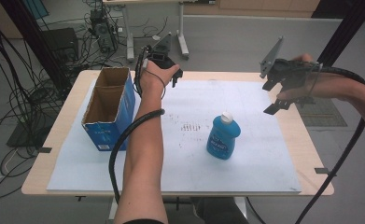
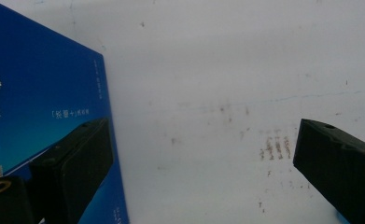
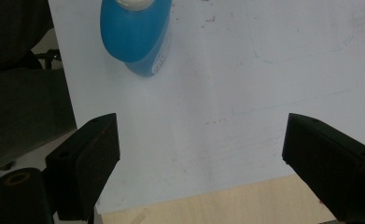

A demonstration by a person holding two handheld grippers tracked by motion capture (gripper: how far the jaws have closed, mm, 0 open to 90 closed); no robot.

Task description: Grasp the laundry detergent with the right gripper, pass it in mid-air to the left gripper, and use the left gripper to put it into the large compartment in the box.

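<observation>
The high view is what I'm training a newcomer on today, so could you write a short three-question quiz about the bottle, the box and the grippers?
1. True or false: the blue bottle stands upright on the white board.
2. Which thing is nearer the left gripper: A) the open cardboard box, B) the bottle, C) neither, both touch it?
3. In a few words: what does the right gripper hold?

Key
1. True; its white cap points up.
2. A; the box sits just beside that gripper, the bottle farther off on the board.
3. Nothing; its jaws stand open above the board's right edge.
</observation>
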